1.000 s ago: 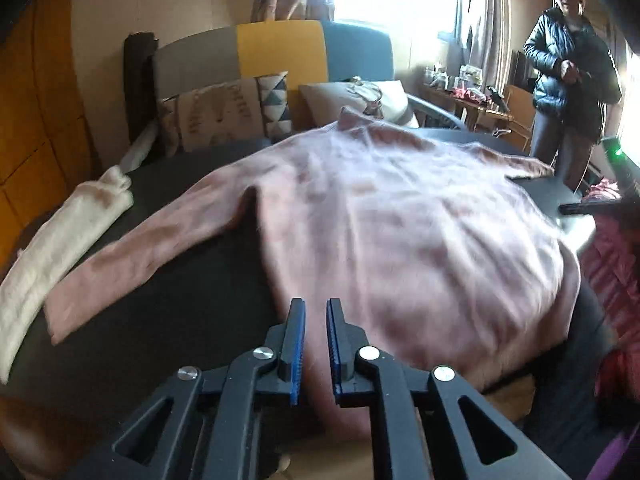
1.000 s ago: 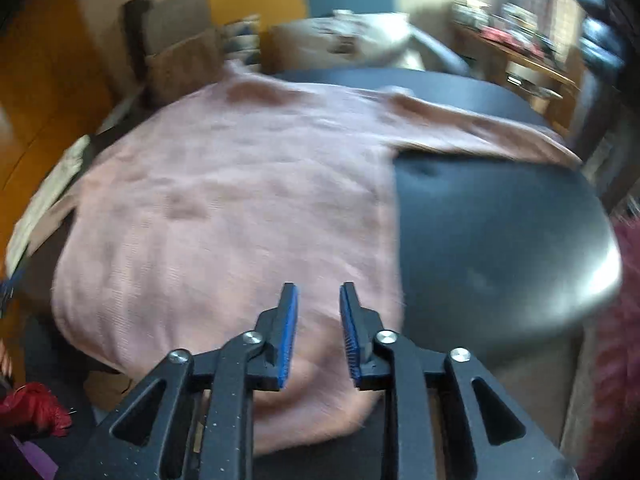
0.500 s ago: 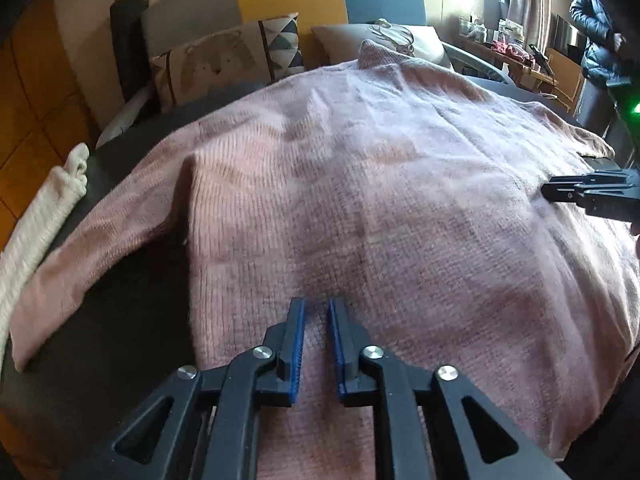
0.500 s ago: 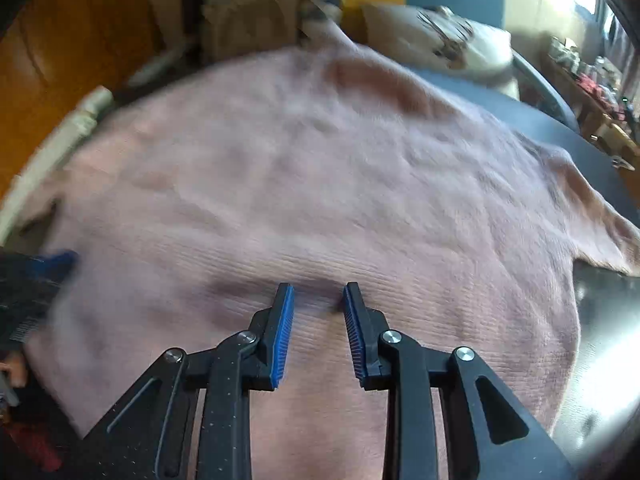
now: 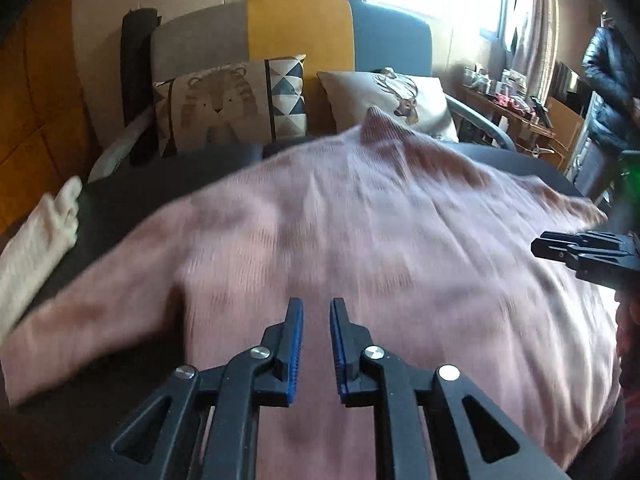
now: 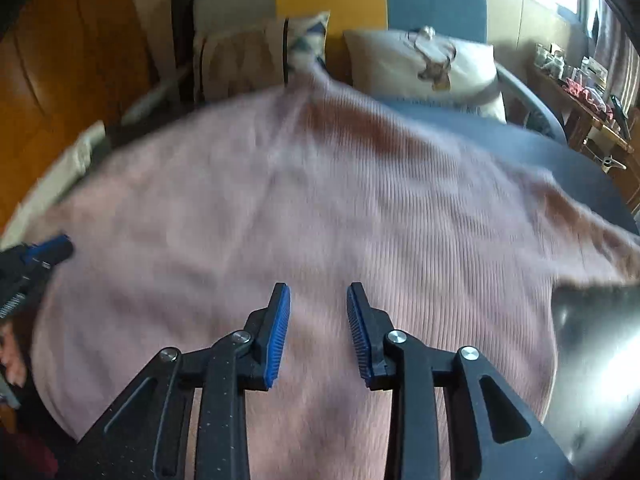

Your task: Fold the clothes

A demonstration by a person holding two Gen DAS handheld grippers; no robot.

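A: Start close in. What are the tools doing?

B: The left gripper [image 5: 316, 312] hangs over the near half of the pink sweater [image 5: 380, 248], jaws a narrow slit apart, nothing between the blue pads. The right gripper [image 6: 316, 300] has just been widening its jaws; they stand clearly apart, with only knit showing below the gap and nothing pinched.

A: And the sweater itself?

B: Spread flat on the dark table [image 5: 120, 200], straight ahead of both tools and under them. One sleeve [image 5: 80, 320] trails off to the left tool's left; the other sleeve [image 6: 580, 220] runs away to the right tool's right. The collar [image 5: 380, 120] points away, toward the cushions [image 5: 232, 100] on the sofa [image 5: 300, 24] behind.

A: Anything else out there?

B: A cream garment [image 5: 36, 248] on the far left edge, and a person in a dark jacket [image 5: 612, 80] standing off to the right.

A: What might go wrong?

B: My guess: that narrow left gap may skate over the knit rather than catch it. And loose ribbing could bunch into a crooked fold if the two tools pinch unevenly.
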